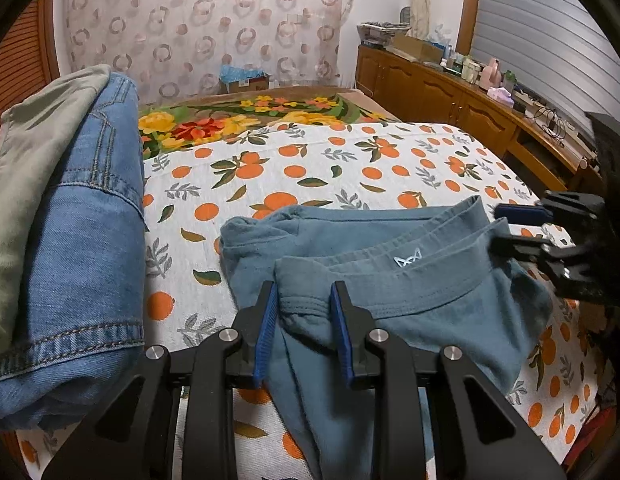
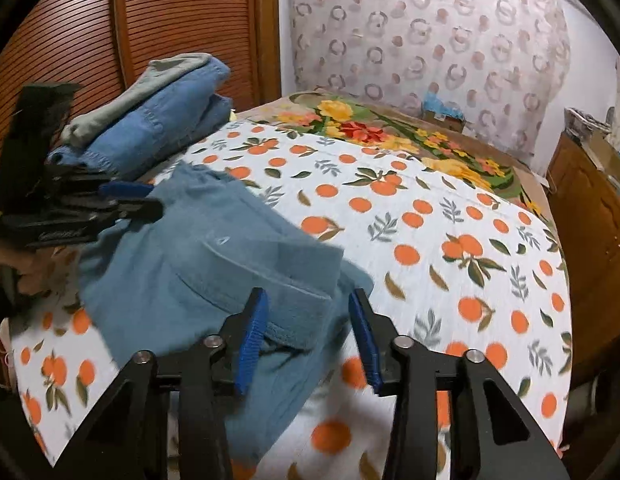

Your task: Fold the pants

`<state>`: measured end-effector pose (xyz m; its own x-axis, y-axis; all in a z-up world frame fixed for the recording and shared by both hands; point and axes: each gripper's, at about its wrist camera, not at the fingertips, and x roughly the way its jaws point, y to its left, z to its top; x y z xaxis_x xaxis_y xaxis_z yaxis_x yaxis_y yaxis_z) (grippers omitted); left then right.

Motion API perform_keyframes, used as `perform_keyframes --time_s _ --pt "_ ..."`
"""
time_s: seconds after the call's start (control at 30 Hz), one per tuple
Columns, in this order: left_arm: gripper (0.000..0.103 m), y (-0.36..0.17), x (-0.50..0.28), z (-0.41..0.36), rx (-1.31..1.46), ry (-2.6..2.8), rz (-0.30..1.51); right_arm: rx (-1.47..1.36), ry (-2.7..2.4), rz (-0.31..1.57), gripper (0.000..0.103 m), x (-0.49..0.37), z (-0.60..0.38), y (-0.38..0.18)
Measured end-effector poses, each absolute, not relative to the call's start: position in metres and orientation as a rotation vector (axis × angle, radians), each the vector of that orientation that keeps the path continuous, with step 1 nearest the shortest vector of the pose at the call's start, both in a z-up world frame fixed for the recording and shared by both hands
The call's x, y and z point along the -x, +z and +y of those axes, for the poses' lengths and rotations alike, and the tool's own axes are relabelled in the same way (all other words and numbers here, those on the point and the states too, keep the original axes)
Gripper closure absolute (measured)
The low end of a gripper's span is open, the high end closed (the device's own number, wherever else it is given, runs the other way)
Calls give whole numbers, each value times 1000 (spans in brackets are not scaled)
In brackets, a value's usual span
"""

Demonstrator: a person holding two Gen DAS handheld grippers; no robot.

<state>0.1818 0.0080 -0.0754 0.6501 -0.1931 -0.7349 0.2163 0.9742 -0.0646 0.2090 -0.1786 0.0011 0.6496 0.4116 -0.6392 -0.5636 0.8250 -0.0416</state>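
Teal pants [image 1: 410,304] lie on the orange-print bedspread [image 1: 310,176], waistband facing away from me, legs running off the near edge. My left gripper [image 1: 303,292] is open, its blue-padded jaws standing on either side of the waistband's left end without closing on it. My right gripper [image 2: 307,300] is open over the waistband's right end; the cloth [image 2: 213,264] lies between and under its jaws. Each gripper shows in the other's view: the right gripper [image 1: 506,228] at the right, the left gripper [image 2: 149,200] at the left.
A stack of folded jeans [image 1: 81,240] with a grey-green garment [image 1: 33,168] on top sits at the bed's left. A floral blanket [image 1: 245,116] covers the far end. A wooden sideboard [image 1: 470,96] with clutter runs along the right. A wooden slatted wardrobe [image 2: 169,20] stands left.
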Motion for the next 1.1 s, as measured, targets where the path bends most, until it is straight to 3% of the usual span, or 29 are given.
perform_keyframes --time_s 0.13,0.27,0.37,0.4,0.5,0.83,1.1 --pt "74 -74 -179 9 -27 -240 819 216 580 654 72 -216 -177 -2" --pt "75 -71 -174 9 -28 -250 793 210 589 675 73 -218 -178 -9" --pt "84 -68 -169 12 -19 -247 770 185 598 680 74 -221 -181 -9" --pt "85 -65 -167 12 -14 -250 752 180 602 676 84 -220 -182 -8" --pt "89 -54 -155 14 5 -256 695 171 620 645 92 -213 -184 -5" --pt "89 -26 -161 21 64 -224 611 130 590 467 92 -177 -199 34" --pt "89 -42 -189 13 19 -191 689 157 454 615 92 -215 -175 12"
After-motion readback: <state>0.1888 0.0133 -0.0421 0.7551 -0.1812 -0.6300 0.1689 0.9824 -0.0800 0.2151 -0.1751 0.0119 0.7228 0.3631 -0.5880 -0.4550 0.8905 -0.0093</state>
